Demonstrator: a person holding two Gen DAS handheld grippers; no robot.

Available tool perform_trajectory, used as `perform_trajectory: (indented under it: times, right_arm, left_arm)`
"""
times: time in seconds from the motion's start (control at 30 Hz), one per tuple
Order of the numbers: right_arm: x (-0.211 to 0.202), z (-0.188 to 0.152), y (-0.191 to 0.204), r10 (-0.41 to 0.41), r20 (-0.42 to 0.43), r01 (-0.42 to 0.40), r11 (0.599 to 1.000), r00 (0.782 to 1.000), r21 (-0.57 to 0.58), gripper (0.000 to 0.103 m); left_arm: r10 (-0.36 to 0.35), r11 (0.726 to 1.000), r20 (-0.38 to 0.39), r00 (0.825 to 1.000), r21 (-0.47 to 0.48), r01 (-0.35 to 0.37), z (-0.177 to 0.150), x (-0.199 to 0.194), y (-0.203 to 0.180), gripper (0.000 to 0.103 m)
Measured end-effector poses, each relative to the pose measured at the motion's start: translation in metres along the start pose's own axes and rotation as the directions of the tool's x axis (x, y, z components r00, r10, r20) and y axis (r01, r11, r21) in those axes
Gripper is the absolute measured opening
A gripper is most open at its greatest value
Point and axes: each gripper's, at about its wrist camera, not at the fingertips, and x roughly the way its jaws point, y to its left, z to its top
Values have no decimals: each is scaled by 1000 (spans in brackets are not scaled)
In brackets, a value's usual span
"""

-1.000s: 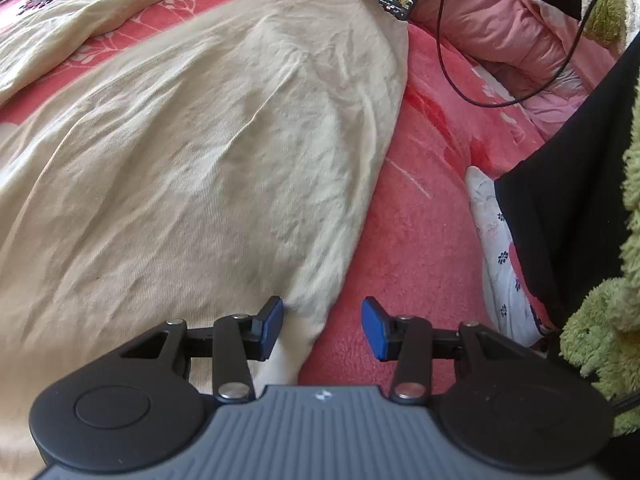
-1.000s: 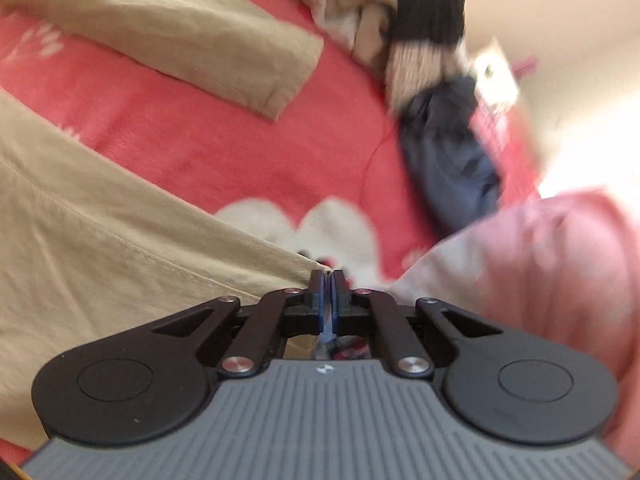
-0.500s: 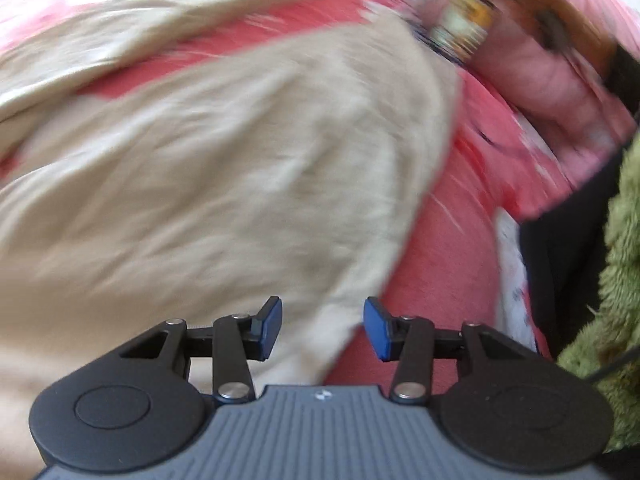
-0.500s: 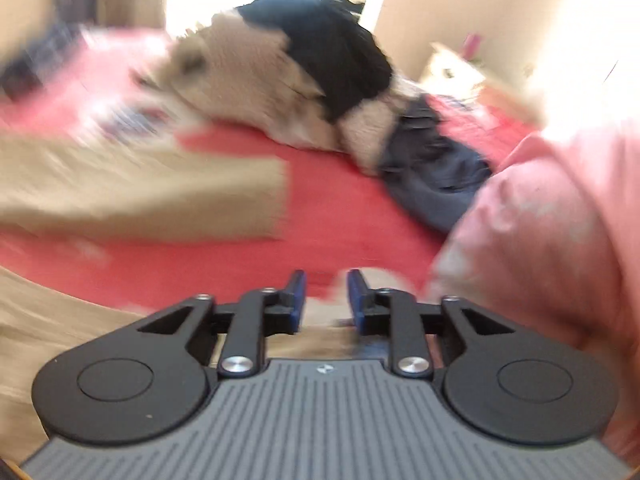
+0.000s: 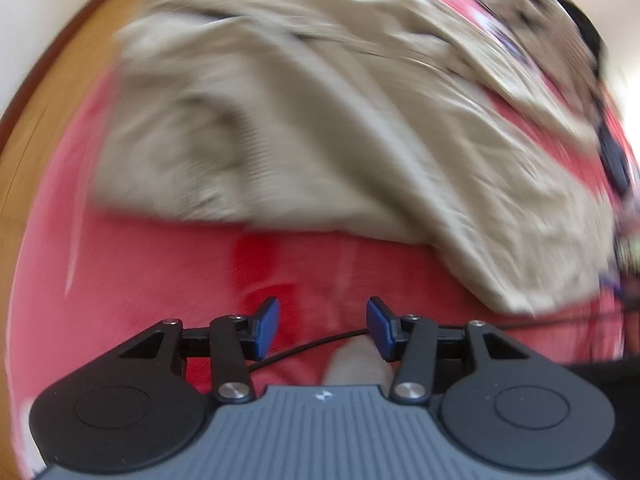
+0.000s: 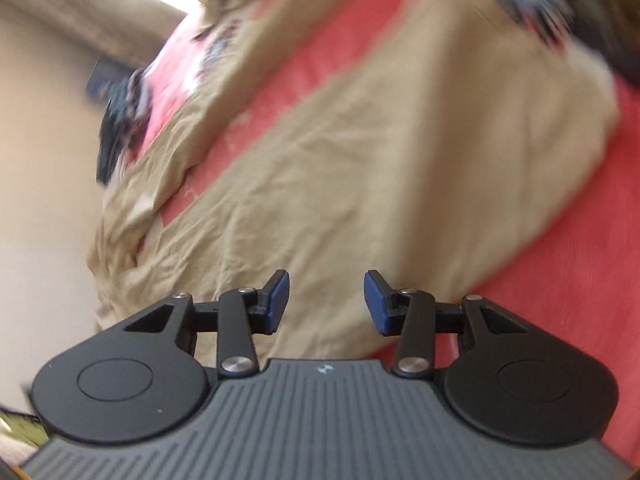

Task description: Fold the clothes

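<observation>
Garment: beige cloth lies spread and creased on the red bedding; its near hem runs just beyond the left gripper's fingertips in the left view; the right view shows it directly under the right gripper
Left gripper: jaws opening, nothing between them; only red bedding and a thin black cable show in the gap
Right gripper: jaws opening, pads clear of the cloth; no fabric pinched
Step in hand: judged as repositioning for the next fold; both views are blurred, so exact corners cannot be told
Doing it well: let each gripper settle first; pick one hem edge per gripper, well apart; bite only the top layer; keep the cable out of the left jaws; lift evenly so creases do not bunch
</observation>
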Motion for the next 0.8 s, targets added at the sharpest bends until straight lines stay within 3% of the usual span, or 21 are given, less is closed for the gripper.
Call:
perform_trajectory:
  times: [0.1,0.27,0.5,0.67,0.8]
  right_arm:
    - [-3,-5,-6,10,-4,-10,999,1000,45,41]
    - [-6,-10,-12,20,0,-20,995,1000,96,41]
    - [-13,-33,-40,76,33,-82,966,997,244,41]
    - [-16,-54,-68,117,99,-147,905,988,399,40]
    - [-20,-59,-76,110,147,-163,887,983,432,40]
  left_arm:
    - [-17,980,105,994,-196,37,-3,4,31,50]
    - [-65,883,294,953,-428,192,7,10,69,51]
    - [-51,841,378,924,-484,244,16,25,69,52]
    - [-60,834,384,921,-488,258,11,28,60,51]
    - [-55,839,383,922,-483,251,6,27,61,51]
